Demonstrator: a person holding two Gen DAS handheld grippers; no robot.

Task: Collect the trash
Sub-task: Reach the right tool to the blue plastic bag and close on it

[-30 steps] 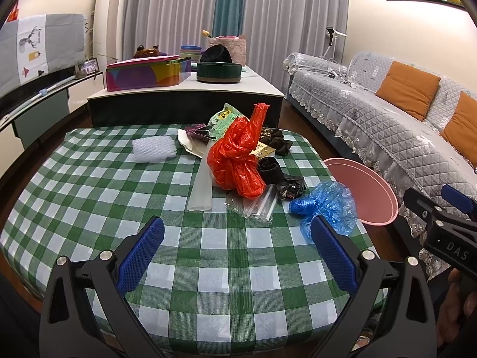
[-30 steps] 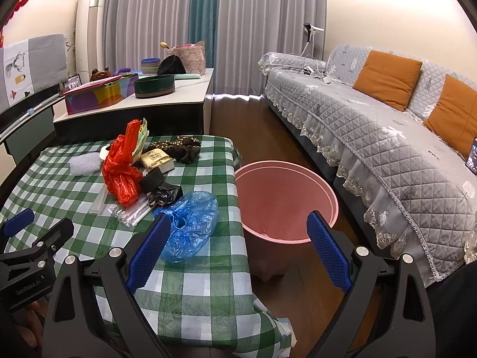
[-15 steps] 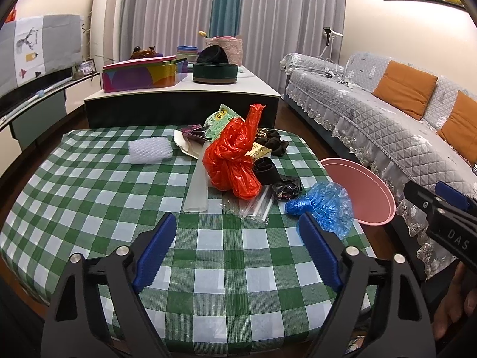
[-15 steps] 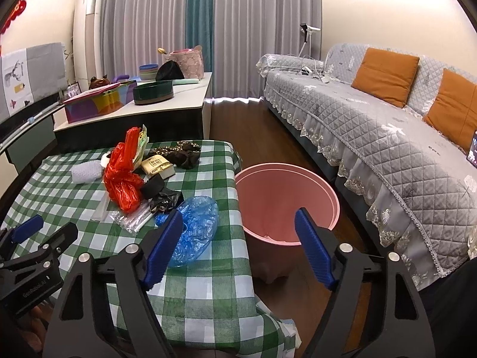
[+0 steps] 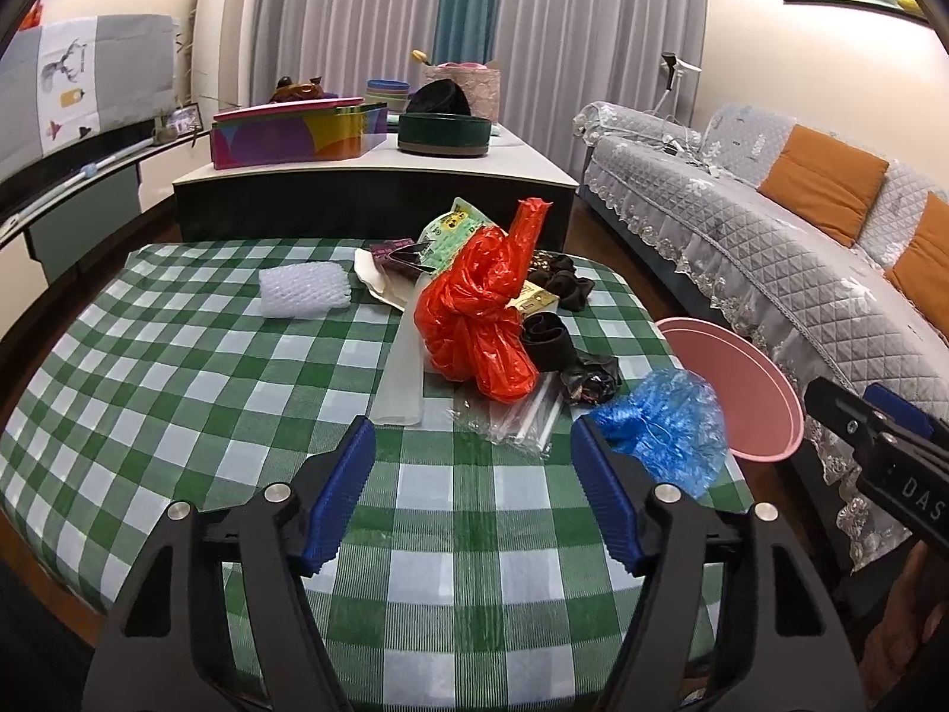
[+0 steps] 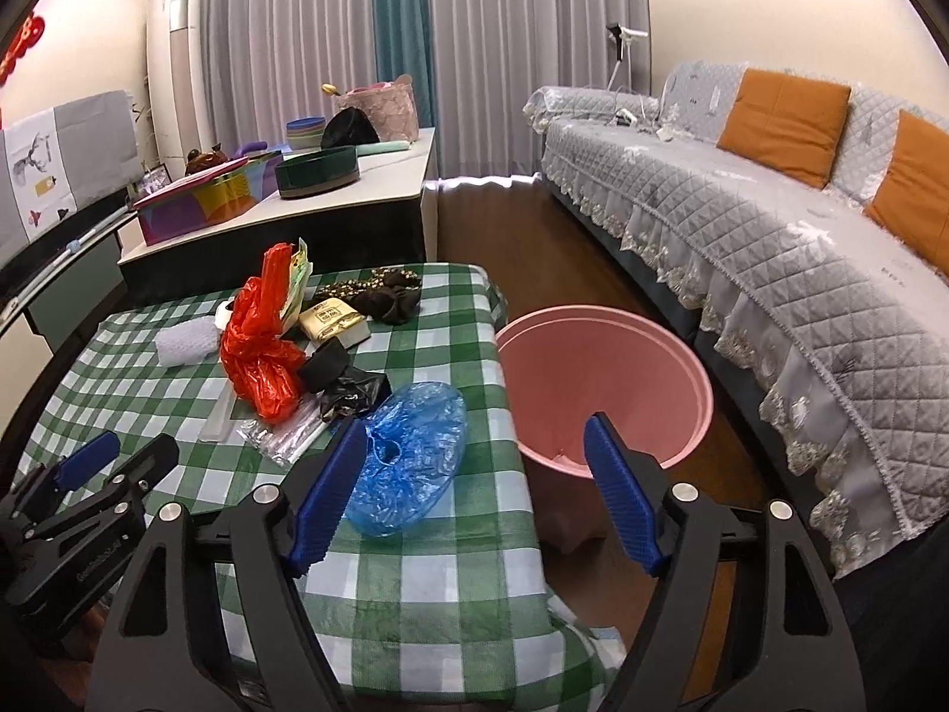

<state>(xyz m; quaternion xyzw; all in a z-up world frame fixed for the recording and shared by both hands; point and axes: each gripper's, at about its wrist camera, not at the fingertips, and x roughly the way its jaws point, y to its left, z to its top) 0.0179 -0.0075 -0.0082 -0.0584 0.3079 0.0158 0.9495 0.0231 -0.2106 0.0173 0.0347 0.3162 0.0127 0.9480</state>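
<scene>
Trash lies in a loose heap toward the far right of the checked table [image 5: 178,356]: a red plastic bag [image 5: 474,320], a blue plastic cover [image 5: 664,427] at the right edge, a clear wrapper [image 5: 522,415], a crumpled black wrapper [image 5: 590,377] and a white foam net [image 5: 302,291] off to the left. Over the last second both grippers have narrowed their gap and come forward toward the heap. The left gripper [image 5: 474,498] now hangs parted and empty above the near cloth, lined up with the clear wrapper; the right gripper [image 6: 474,492] is likewise parted and empty, its left pad just beside the blue cover. Nothing is collected yet, so this looks like the approach to a first pick, probably the blue cover.

A pink bin [image 6: 605,380] stands on the floor just right of the table, apparently empty. The sofa [image 6: 771,225] runs well beyond it. Pieces overlap in the heap, so a grip on one may drag its neighbours.
</scene>
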